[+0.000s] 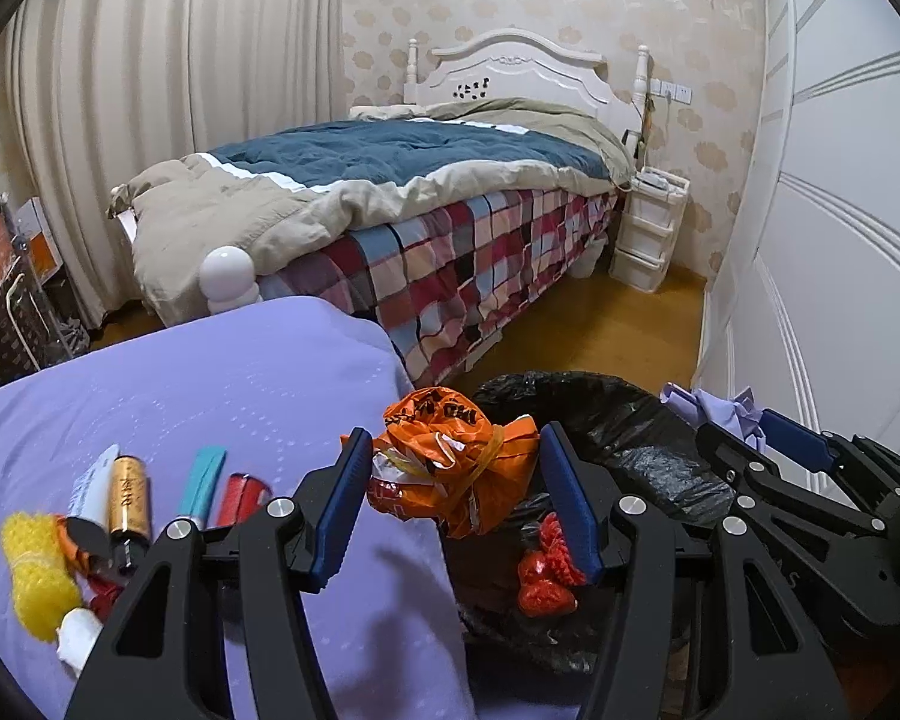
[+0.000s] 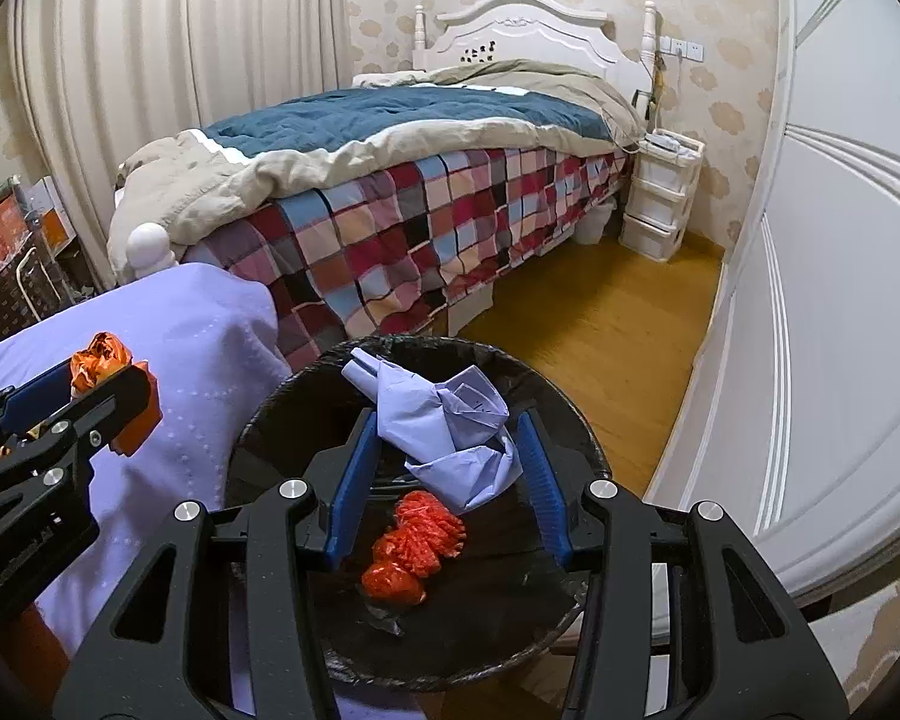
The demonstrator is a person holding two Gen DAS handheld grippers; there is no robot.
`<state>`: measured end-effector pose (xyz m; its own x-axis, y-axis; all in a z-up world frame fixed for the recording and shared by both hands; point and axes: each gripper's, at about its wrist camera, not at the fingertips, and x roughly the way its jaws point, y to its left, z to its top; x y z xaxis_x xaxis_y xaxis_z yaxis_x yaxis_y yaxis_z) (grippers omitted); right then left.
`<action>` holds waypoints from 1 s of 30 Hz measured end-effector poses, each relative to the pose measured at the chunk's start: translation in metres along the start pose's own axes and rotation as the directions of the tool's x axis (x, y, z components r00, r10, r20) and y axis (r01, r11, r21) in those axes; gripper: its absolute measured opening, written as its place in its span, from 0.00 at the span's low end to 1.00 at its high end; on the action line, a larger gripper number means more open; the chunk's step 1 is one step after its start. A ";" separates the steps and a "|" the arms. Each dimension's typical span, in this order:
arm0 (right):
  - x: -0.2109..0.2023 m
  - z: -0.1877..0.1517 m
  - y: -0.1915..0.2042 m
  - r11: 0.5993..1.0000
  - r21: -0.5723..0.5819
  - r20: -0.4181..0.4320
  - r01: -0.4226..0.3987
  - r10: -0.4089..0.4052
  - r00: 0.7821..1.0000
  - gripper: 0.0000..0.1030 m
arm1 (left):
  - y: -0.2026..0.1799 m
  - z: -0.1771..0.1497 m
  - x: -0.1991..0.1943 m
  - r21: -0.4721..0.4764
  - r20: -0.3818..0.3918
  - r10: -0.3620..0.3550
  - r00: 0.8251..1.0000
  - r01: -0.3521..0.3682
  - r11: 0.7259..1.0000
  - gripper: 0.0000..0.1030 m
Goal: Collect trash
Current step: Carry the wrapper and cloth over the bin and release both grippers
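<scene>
My left gripper (image 1: 456, 483) is shut on a crumpled orange plastic bag (image 1: 450, 456), held at the edge of the purple-covered table (image 1: 222, 384) beside the bin. My right gripper (image 2: 450, 480) is shut on a crumpled lilac paper (image 2: 450, 420), held over the black-lined trash bin (image 2: 270, 420). A red mesh ball (image 2: 417, 546) lies inside the bin. More trash lies on the table at the left: a yellow mesh (image 1: 36, 570), a gold battery (image 1: 129, 495), a teal strip (image 1: 201, 480), a red piece (image 1: 243, 495) and a white tube (image 1: 93, 489).
A bed (image 1: 390, 198) with a checked cover stands behind the table. A white drawer unit (image 1: 648, 228) is by the headboard. White wardrobe doors (image 1: 840, 240) line the right side. Boxes (image 1: 6, 276) are stacked at the far left. Wooden floor (image 2: 600, 324) lies beyond the bin.
</scene>
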<state>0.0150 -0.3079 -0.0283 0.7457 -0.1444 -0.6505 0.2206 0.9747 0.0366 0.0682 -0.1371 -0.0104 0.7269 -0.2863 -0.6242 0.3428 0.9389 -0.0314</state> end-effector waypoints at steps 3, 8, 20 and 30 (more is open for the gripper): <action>0.006 0.000 -0.004 1.000 0.011 -0.010 0.001 -0.001 1.000 0.45 | -0.005 0.000 0.006 0.009 -0.008 -0.002 1.000 0.002 1.000 0.55; 0.010 0.001 -0.010 1.000 0.022 -0.010 0.004 -0.004 1.000 0.45 | -0.012 0.003 0.014 0.034 -0.011 0.006 1.000 -0.006 0.999 0.55; 0.010 -0.001 -0.022 0.998 0.050 -0.016 0.026 -0.025 1.000 0.56 | -0.016 0.001 0.018 0.048 -0.015 0.017 1.000 -0.017 0.999 0.76; 0.001 -0.002 -0.021 0.998 0.056 -0.008 0.032 -0.031 0.999 0.67 | -0.003 0.000 -0.001 0.022 -0.012 0.053 0.999 -0.053 0.998 0.78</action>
<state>0.0098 -0.3285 -0.0310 0.7333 -0.1734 -0.6574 0.2791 0.9585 0.0585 0.0666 -0.1397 -0.0102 0.7369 -0.2335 -0.6344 0.3169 0.9483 0.0190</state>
